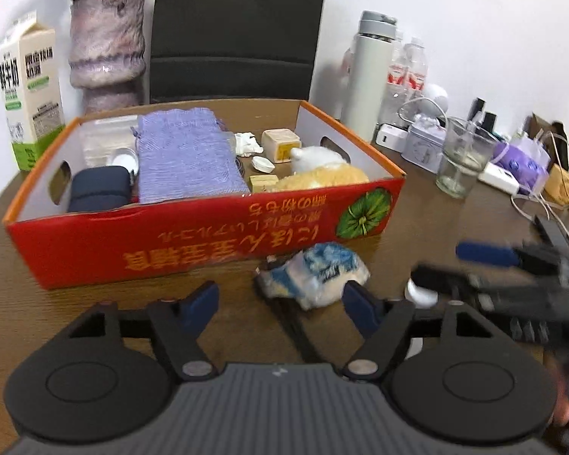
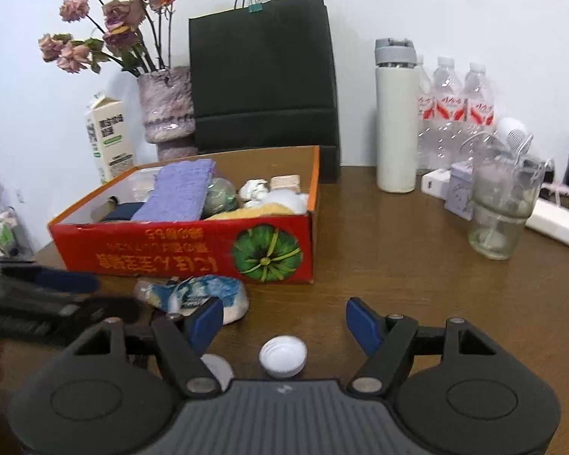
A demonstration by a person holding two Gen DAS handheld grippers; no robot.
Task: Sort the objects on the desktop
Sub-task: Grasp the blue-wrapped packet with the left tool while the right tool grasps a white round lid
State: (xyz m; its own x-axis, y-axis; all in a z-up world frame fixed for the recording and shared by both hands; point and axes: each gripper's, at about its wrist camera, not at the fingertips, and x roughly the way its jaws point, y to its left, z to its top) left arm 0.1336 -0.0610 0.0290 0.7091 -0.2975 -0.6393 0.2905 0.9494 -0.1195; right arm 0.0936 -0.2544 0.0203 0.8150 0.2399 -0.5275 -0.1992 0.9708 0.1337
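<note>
A red cardboard box (image 1: 193, 244) stands on the brown table and holds a purple cloth (image 1: 187, 157), a dark case (image 1: 98, 189), a plush toy (image 1: 322, 174) and small items. A crumpled blue-white packet (image 1: 315, 273) lies in front of the box, just ahead of my open, empty left gripper (image 1: 280, 303). My right gripper (image 2: 284, 320) is open and empty above a white bottle cap (image 2: 283, 355). The packet (image 2: 205, 295) lies at its left finger. The box also shows in the right wrist view (image 2: 186, 250).
A milk carton (image 1: 30, 91), vase (image 1: 108, 49) and black bag (image 2: 263, 76) stand behind the box. A white flask (image 2: 395, 117), water bottles (image 2: 455, 110), a glass (image 2: 500, 212), chargers and cables crowd the right side. A second white cap (image 2: 218, 367) lies near the right gripper.
</note>
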